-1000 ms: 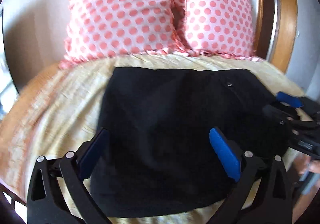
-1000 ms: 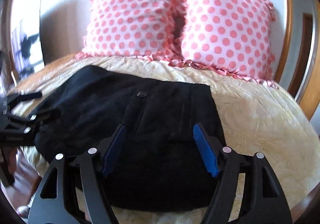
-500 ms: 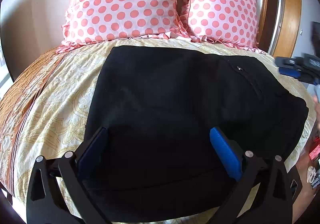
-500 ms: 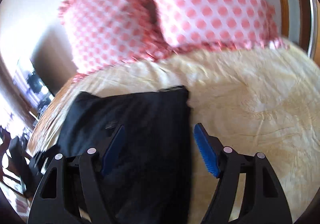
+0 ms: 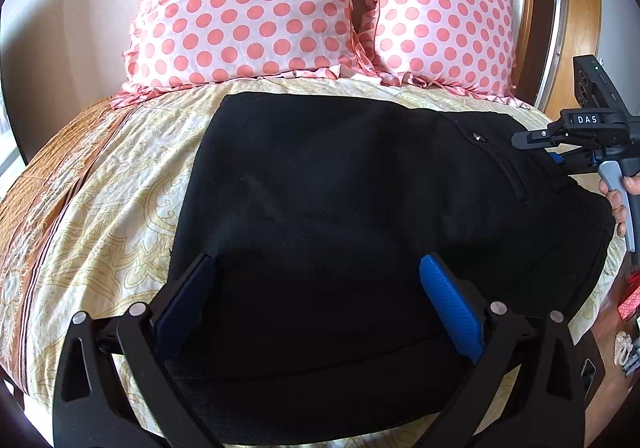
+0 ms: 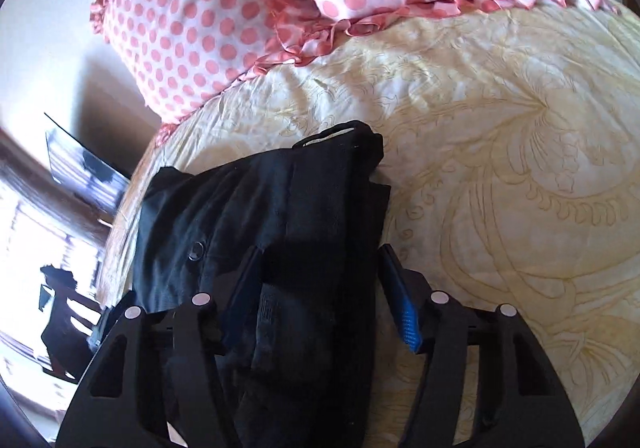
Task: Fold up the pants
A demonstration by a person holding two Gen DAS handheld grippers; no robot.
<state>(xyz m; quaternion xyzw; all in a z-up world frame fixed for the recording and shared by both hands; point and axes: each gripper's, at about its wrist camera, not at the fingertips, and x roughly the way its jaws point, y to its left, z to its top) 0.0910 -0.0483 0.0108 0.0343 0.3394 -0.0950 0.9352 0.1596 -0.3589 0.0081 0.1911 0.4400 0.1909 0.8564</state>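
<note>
since a moment ago the right gripper (image 6: 318, 280) has swung down and tilted over the waistband end of the black pants (image 5: 360, 215), and the left view has steadied. the left gripper (image 5: 316, 288) hangs low over the near edge of the pants, fingers spread wide with nothing between them. the right gripper's fingers are spread too, straddling a bunched fold of the waistband; i can't tell if they touch it. the pants lie folded flat on the yellow patterned bed (image 5: 120, 183), just below two pink polka-dot pillows (image 5: 248, 7).
</note>
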